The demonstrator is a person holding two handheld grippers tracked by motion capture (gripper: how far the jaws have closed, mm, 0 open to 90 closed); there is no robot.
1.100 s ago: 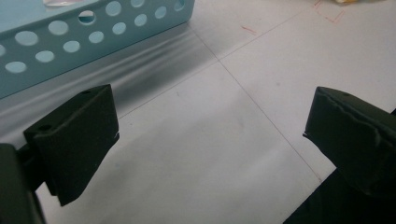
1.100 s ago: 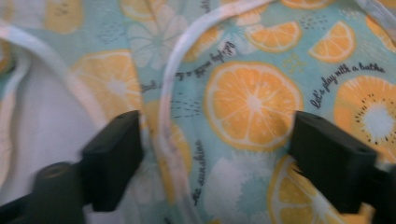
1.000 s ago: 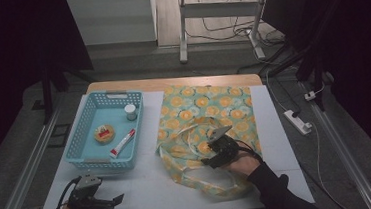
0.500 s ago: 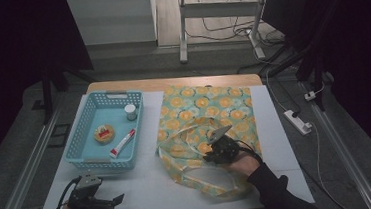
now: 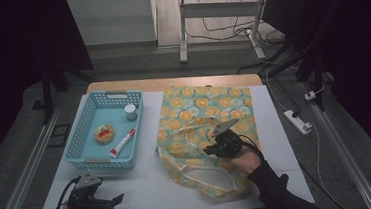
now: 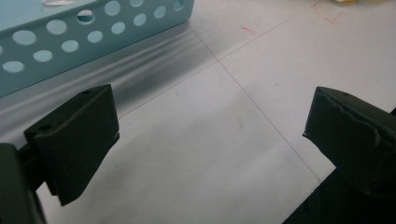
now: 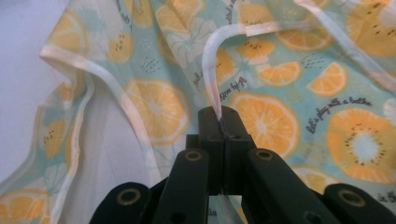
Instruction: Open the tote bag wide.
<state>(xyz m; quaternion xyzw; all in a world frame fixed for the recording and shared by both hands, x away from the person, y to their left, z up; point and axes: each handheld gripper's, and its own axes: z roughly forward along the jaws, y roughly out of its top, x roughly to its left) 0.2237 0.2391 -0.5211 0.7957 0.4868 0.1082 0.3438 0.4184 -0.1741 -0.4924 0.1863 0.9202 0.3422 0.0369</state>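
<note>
Here, one blue basket [image 5: 89, 151] holds three items; beside it lies one orange-print bag [image 5: 201, 108] reading "a better". Right gripper [image 7: 223, 122] pinches its handle [image 7: 211, 70]; left gripper [image 6: 210, 140] gapes wide.

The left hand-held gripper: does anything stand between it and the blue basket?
Nothing visible does. The left hand-held gripper hovers open near the table's front edge, and bare white table lies between its jaws and the blue basket just beyond. The right hand-held gripper is off to the side, shut on the fruit-print bag's handle.
</note>
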